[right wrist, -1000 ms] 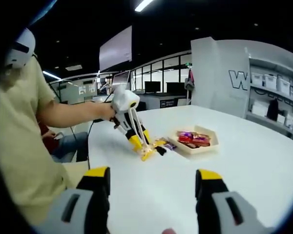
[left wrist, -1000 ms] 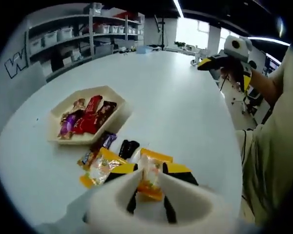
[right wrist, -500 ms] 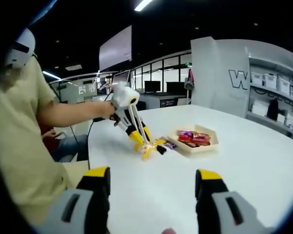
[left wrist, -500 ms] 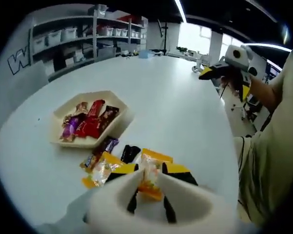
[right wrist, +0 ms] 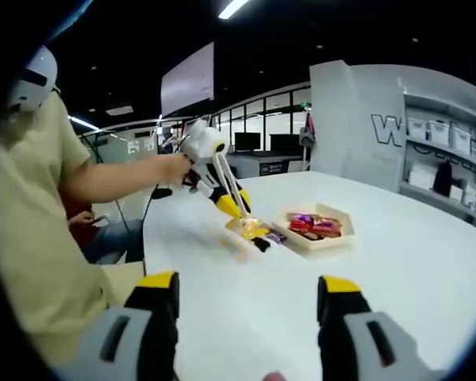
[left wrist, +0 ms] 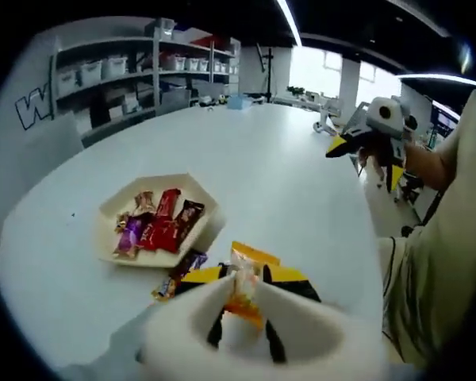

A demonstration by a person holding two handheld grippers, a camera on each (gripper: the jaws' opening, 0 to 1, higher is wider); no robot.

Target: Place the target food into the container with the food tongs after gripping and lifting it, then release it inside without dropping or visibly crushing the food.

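We see a big white surface [left wrist: 301, 182] running toward shelving [left wrist: 135, 71] at the back of the left gripper view; a person in a pale yellow shirt [right wrist: 32, 206] sits at its edge in the right gripper view.

On the surface sits a cream hexagonal tray [left wrist: 115, 246], w/ several wrapped snacks [left wrist: 159, 230] lying in it (red, purple, brown wrappers). In the right gripper view the same tray is at [right wrist: 333, 238], well beyond the right tool.

Just beside the tray's near rim lie a few loose wrapped snacks [left wrist: 178, 274], approx. touching the rim in the left gripper view.

Left tool [left wrist: 242, 298]: its white tong arms come together at yellow tips, closed on an orange-and-clear wrapped candy [left wrist: 242, 286]. In the right gripper view we see this tool [right wrist: 242, 222] w/ the candy [right wrist: 250, 230] held off the surface, near the tray but not over it; the wrapper doesn't look squashed.

Right tool [right wrist: 246, 317]: its two black, yellow-tipped jaws stand wide apart w/ nothing between them, well above bare surface. In the left gripper view it appears at [left wrist: 373, 155], held in a hand off the far side.
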